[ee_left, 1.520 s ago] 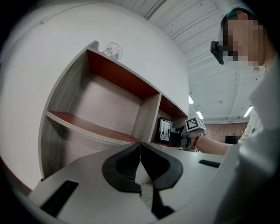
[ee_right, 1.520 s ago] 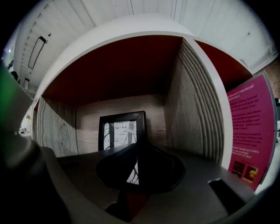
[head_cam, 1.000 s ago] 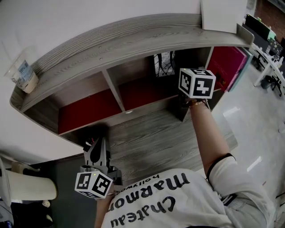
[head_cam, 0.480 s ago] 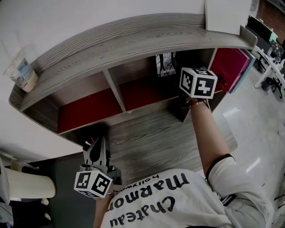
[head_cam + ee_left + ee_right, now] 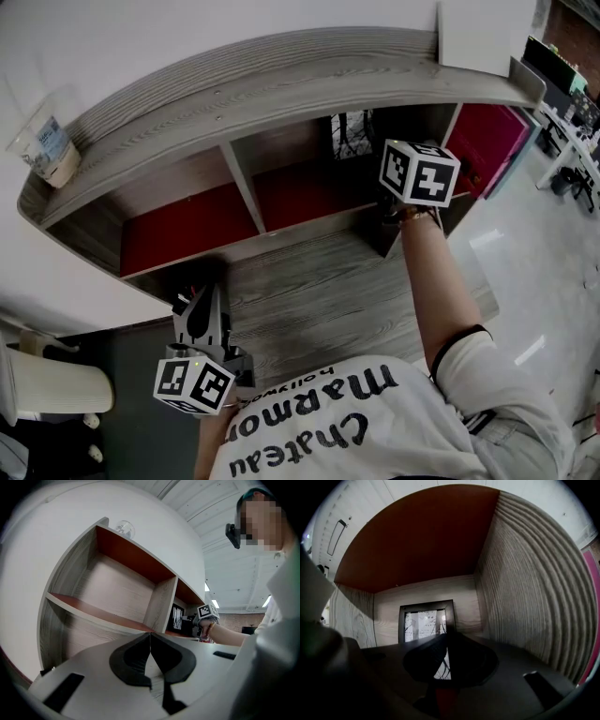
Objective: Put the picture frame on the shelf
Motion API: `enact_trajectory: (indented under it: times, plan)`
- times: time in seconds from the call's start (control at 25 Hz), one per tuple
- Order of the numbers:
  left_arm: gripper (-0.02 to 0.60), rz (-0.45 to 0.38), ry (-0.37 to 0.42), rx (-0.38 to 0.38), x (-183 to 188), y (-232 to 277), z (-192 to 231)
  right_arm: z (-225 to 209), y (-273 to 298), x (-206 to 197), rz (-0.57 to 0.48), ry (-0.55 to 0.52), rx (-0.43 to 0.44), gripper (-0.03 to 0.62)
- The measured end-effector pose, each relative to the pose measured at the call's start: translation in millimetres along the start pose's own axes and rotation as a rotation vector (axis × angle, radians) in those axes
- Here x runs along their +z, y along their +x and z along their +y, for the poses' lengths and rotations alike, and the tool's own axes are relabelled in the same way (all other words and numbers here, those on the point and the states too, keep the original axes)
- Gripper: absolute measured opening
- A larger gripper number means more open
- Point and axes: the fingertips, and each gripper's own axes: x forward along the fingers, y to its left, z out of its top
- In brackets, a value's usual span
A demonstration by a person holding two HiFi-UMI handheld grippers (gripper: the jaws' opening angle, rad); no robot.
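Note:
The picture frame [image 5: 349,136], dark-rimmed with a pale branch print, stands upright at the back of the shelf's [image 5: 281,66] middle compartment. It also shows far off in the left gripper view [image 5: 177,618]. My right gripper [image 5: 444,641] reaches level into that compartment, facing the frame [image 5: 424,620]. Its jaws stand almost together, and the print shows through the thin slit between them. Whether they pinch anything I cannot tell. Its marker cube [image 5: 417,173] hides the fingertips in the head view. My left gripper [image 5: 208,298] hangs low in front of the shelf, shut and empty [image 5: 150,633].
A plastic cup [image 5: 52,150] sits on the shelf top at the left end and a white box [image 5: 478,33] at the right end. The compartments have red backs. A magenta panel [image 5: 487,141] stands at the right. A pale chair [image 5: 47,394] is at lower left.

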Motion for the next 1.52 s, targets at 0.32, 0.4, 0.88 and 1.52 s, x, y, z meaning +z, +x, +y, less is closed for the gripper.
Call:
enact_trajectory:
  times: [0.32,0.4,0.88,1.52]
  plan:
    - [0.017,-0.008,0.007,0.005,1.2,-1.1,-1.8,-1.6,1.0,-0.3,-0.001,0.003,0.0,0.075]
    - [0.017,-0.014,0.01,0.003,1.8,-1.3,-2.4,-1.6,1.8,-0.3,-0.001,0.006,0.002,0.075]
    - [0.017,-0.013,0.015,0.0,4.5,-1.9,-4.6,-1.9,2.2,-0.7,0.002,0.012,0.003,0.075]
    - [0.018,-0.021,0.025,0.011,8.2,-6.0,-3.2,-0.8,2.7,-1.2,0.004,0.028,0.003,0.075]
